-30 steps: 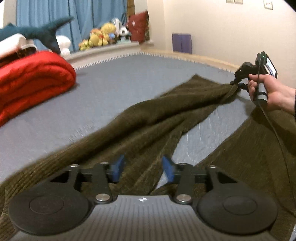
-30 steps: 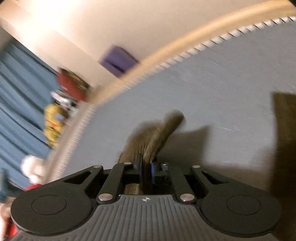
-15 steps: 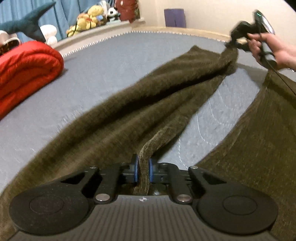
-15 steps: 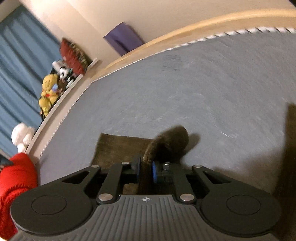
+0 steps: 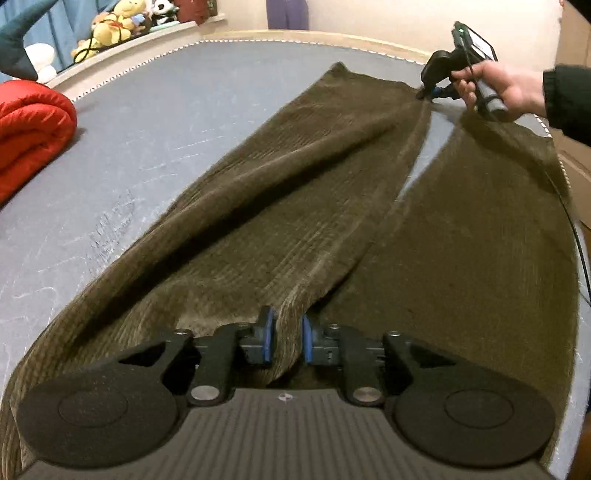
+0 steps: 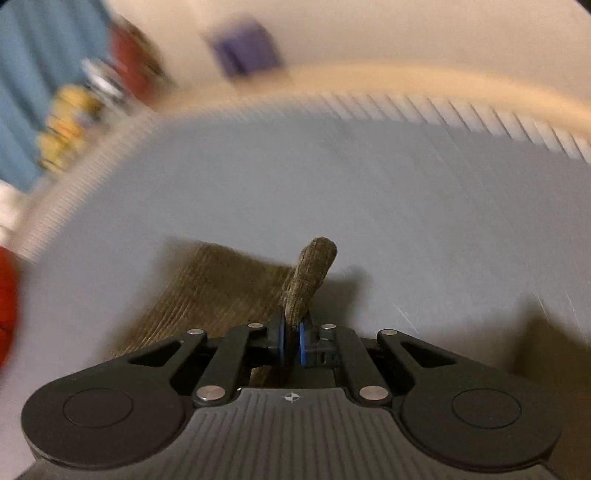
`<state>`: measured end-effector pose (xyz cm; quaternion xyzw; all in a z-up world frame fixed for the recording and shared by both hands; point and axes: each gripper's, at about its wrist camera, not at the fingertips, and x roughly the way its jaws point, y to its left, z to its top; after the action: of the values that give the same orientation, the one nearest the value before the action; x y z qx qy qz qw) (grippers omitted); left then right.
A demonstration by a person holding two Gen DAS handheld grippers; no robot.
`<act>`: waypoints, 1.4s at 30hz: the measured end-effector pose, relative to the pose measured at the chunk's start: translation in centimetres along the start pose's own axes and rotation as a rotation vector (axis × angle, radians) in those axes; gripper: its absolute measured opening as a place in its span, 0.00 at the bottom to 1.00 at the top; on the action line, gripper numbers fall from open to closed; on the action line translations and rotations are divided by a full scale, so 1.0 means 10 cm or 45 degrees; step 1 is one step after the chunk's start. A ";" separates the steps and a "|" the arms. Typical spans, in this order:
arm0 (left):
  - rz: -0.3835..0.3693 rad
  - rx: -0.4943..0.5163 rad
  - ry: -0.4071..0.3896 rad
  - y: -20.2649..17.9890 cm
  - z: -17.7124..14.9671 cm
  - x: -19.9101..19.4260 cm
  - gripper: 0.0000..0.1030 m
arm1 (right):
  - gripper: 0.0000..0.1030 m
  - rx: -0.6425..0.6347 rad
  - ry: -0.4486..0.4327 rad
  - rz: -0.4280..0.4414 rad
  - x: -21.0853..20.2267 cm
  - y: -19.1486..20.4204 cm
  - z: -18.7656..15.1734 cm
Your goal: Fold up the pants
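Note:
Dark olive corduroy pants (image 5: 295, 177) lie lengthwise on the grey bed (image 5: 147, 122), the two legs running away from me. My left gripper (image 5: 288, 339) has a raised fold of the near end between its blue pads; its jaws are opening, and the cloth still fills the gap. At the far end, a hand (image 5: 495, 85) holds my right gripper (image 5: 428, 92), which pinches the hem of the left leg. In the right wrist view the right gripper (image 6: 291, 339) is shut on a stub of the hem (image 6: 314, 269) that sticks up past the pads.
A rolled red duvet (image 5: 29, 125) lies at the bed's left side. Plush toys (image 5: 110, 29) sit on a ledge by blue curtains, and a purple object (image 5: 286, 13) stands against the far wall. A black cable (image 5: 576, 229) hangs along the bed's right edge.
My left gripper closed on a fold of the pants, and its pads now stand slightly wider. The bunched, lifted leg now lies stretched and flatter. The right gripper kept its hold while swinging.

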<state>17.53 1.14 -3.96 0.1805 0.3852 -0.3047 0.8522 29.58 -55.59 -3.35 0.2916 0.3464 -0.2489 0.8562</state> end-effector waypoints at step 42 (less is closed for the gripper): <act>0.476 -0.613 0.253 0.57 -1.90 -1.62 0.22 | 0.45 -1.305 0.007 0.859 -2.87 1.32 -2.88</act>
<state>2.47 21.87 -3.26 0.0701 0.4877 -0.0239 0.8698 6.70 -20.41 5.18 -0.0632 0.3128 0.2349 0.9181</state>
